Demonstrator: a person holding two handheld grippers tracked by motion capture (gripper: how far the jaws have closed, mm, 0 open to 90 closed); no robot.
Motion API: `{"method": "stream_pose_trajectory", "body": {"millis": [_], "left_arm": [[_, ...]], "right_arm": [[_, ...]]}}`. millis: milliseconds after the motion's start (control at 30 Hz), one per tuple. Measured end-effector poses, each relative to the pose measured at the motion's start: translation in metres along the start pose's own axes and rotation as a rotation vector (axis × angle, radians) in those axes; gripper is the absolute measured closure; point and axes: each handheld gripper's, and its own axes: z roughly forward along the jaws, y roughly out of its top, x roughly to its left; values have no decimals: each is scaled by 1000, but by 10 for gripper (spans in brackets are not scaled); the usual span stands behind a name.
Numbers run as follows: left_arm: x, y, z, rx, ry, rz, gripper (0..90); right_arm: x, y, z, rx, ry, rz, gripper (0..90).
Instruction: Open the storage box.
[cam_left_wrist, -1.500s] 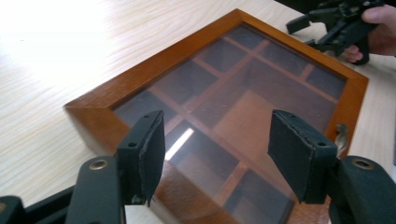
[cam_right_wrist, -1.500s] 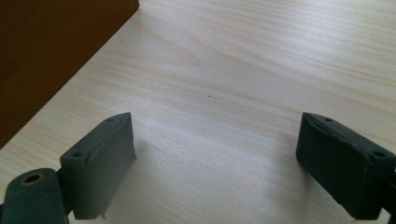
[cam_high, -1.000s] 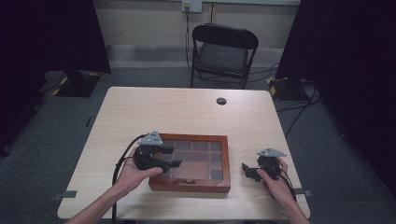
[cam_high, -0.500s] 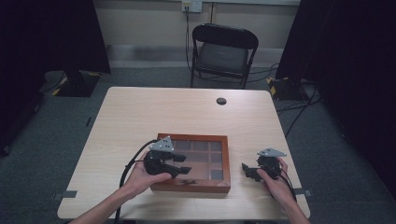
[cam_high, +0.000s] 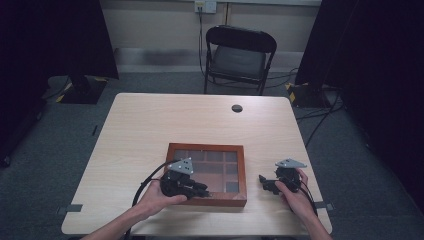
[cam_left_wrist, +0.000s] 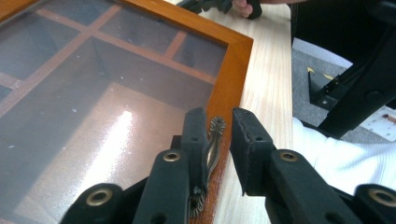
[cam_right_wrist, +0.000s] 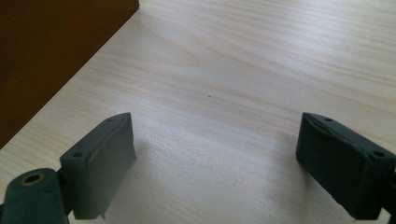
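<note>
From the high view, a flat wooden box (cam_high: 206, 174) with a glass lid divided by wooden bars lies on the near half of the pale wood-grain bench (cam_high: 150, 130), its orange-brown frame square to the bench edges. The left tool (cam_high: 197, 187) sits over the box's near left part, held in the left hand (cam_high: 157, 197), with a black cable looping back toward the person. The right tool (cam_high: 262, 181) rests on the bench just beside the box's right side, gripped by the right hand (cam_high: 295, 192). A small dark round disc (cam_high: 237, 108) lies near the far edge, and a black folding chair (cam_high: 239, 57) stands behind the bench.

The left gripper view gives what the high view cannot: a small ornate brass handle (cam_left_wrist: 214, 144), ribbed at its rounded tip, is fixed to the box's front edge, and it stands between the two black jaws. One jaw touches it; a slim gap shows on the other side, so the left tool is nearly closed around the handle but not clenched. The glass is dusty and reflects a streak of light.

The right gripper view shows its jaws spread wide above bare bench, the box's dark brown side wall (cam_right_wrist: 51, 56) at upper left.
</note>
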Motion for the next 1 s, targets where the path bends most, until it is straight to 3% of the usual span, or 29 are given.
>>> {"method": "stream_pose_trajectory", "body": {"millis": [167, 533, 1000], "left_arm": [[1, -2, 0, 16, 11, 8, 784], [-1, -8, 3, -6, 22, 37, 806], [1, -3, 3, 22, 6, 9, 812]], "right_arm": [[0, 0, 0, -1, 1, -1, 109], [0, 0, 0, 0, 2, 0, 109], [0, 0, 0, 0, 3, -1, 109]]}}
